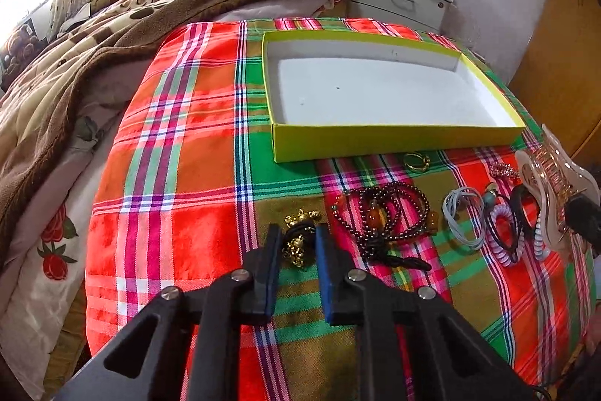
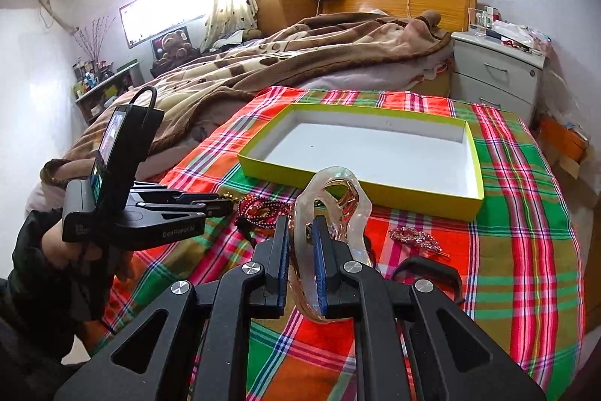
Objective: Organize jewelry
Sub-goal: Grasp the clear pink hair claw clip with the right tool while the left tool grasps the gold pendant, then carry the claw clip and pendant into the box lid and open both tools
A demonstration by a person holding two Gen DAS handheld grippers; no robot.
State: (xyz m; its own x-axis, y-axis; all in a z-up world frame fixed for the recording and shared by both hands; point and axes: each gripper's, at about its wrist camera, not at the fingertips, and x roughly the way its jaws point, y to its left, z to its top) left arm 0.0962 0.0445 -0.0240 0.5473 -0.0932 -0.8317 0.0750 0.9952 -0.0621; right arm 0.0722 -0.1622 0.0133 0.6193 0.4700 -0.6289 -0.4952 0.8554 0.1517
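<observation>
A shallow yellow-green box [image 1: 394,138] with a white inside lies empty on the plaid cloth; it also shows in the right wrist view [image 2: 357,188]. My left gripper [image 1: 298,232] is open, its fingers on either side of a gold-bell bracelet [image 1: 298,239] on a black cord. My right gripper [image 2: 302,224] is shut on a large translucent hair claw clip [image 2: 330,209], which also shows in the left wrist view [image 1: 548,183]. A dark red bead necklace [image 1: 387,213], gold rings [image 1: 416,161] and hair ties [image 1: 503,232] lie in a row.
A pink rhinestone hair clip [image 2: 415,237] and a black band [image 2: 428,267] lie right of my right gripper. The plaid cloth [image 1: 188,156] covers the bed end. A brown blanket [image 1: 112,25] lies behind. A white nightstand [image 2: 499,70] stands at the back right.
</observation>
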